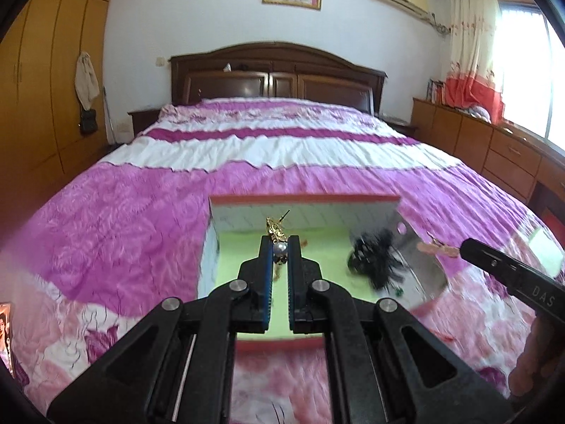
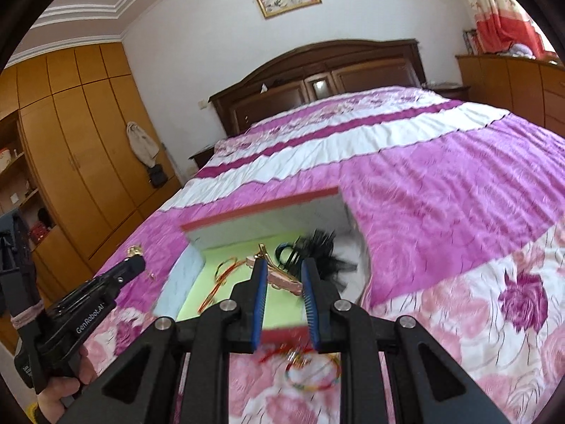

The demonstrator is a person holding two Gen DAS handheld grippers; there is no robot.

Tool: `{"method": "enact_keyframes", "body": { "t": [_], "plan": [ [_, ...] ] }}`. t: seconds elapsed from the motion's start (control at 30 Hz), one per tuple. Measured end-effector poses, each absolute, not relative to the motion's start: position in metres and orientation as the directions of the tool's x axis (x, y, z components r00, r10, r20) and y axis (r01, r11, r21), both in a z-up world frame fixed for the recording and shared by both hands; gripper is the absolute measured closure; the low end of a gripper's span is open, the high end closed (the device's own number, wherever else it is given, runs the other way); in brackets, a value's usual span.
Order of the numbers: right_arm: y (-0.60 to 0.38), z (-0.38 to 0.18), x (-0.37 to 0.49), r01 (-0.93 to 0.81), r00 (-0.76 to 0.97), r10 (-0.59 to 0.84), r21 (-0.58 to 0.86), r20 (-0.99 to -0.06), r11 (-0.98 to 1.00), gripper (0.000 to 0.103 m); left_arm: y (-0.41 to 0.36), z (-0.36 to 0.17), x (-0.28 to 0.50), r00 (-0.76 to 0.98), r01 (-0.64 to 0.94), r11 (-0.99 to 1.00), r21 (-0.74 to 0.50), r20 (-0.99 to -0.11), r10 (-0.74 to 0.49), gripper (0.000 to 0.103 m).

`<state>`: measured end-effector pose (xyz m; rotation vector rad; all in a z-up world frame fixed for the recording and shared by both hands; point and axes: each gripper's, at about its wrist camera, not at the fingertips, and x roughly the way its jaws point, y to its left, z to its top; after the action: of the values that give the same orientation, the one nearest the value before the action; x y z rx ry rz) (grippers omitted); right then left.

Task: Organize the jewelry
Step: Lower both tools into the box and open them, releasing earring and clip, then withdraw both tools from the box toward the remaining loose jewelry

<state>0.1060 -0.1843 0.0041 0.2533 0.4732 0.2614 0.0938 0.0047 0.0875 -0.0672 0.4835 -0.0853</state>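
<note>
The left gripper (image 1: 280,252) pinched a pearl pin (image 1: 281,247), with the box (image 1: 303,198) right below it. The right gripper (image 2: 282,277), part open, held a pink clip (image 2: 284,282) lying crosswise above the box too.

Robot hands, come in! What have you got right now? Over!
Left gripper shut on gold pearl brooch. Right gripper shut on pink hair clip. Both over red-rimmed, green-floored box. Black feathery hairpiece inside.

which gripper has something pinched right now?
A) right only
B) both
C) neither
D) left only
B: the left gripper is shut on a pearl brooch with a gold top, and the right gripper is clamped across a pink hair clip, both held over the open box on the bed.
</note>
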Motion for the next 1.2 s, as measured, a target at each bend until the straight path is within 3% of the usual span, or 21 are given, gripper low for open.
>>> {"method": "enact_keyframes", "body": {
  "t": [0.2,0.6,0.77,0.8,0.87,0.9,0.97,1.03,1.2],
  "plan": [
    [-0.184,-0.003,0.129,-0.148,0.883,0.241,0.249,-0.404,0.957,0.081,0.005,0.082,0.113,0.892,0.055,0.996,-0.07,-0.445,-0.081,0.103],
    [-0.179,-0.053,0.17,-0.087,0.827,0.181,0.196,-0.532,0.977,0.081,-0.002,0.036,0.144,0.809,0.06,0.993,-0.102,-0.578,-0.108,0.103],
    [-0.18,-0.056,0.171,-0.086,0.826,0.18,0.196,-0.533,0.977,0.081,-0.004,0.024,0.146,0.783,0.062,0.993,-0.1,-0.613,-0.11,0.103],
    [-0.18,-0.056,0.171,-0.083,0.826,0.176,0.195,-0.535,0.977,0.08,-0.004,0.023,0.147,0.778,0.064,0.992,-0.105,-0.618,-0.116,0.103],
    [-0.18,-0.057,0.17,-0.083,0.828,0.18,0.201,-0.531,0.976,0.064,-0.005,0.022,0.148,0.77,0.065,0.992,-0.107,-0.627,-0.118,0.103],
    [-0.181,-0.057,0.17,-0.093,0.827,0.198,0.219,-0.527,0.971,0.062,-0.006,0.022,0.147,0.768,0.065,0.993,-0.103,-0.63,-0.116,0.102],
    [-0.183,-0.055,0.168,-0.096,0.827,0.207,0.232,-0.523,0.968,0.06,-0.008,0.023,0.146,0.765,0.068,0.993,-0.095,-0.634,-0.113,0.097],
    [-0.183,-0.053,0.166,-0.101,0.826,0.215,0.24,-0.521,0.966,0.059,-0.009,0.025,0.144,0.764,0.072,0.993,-0.096,-0.634,-0.117,0.086],
    [-0.186,-0.047,0.158,-0.105,0.819,0.237,0.27,-0.523,0.957,0.055,-0.006,0.035,0.137,0.765,0.082,0.991,-0.108,-0.63,-0.132,0.082]
  ]
}}
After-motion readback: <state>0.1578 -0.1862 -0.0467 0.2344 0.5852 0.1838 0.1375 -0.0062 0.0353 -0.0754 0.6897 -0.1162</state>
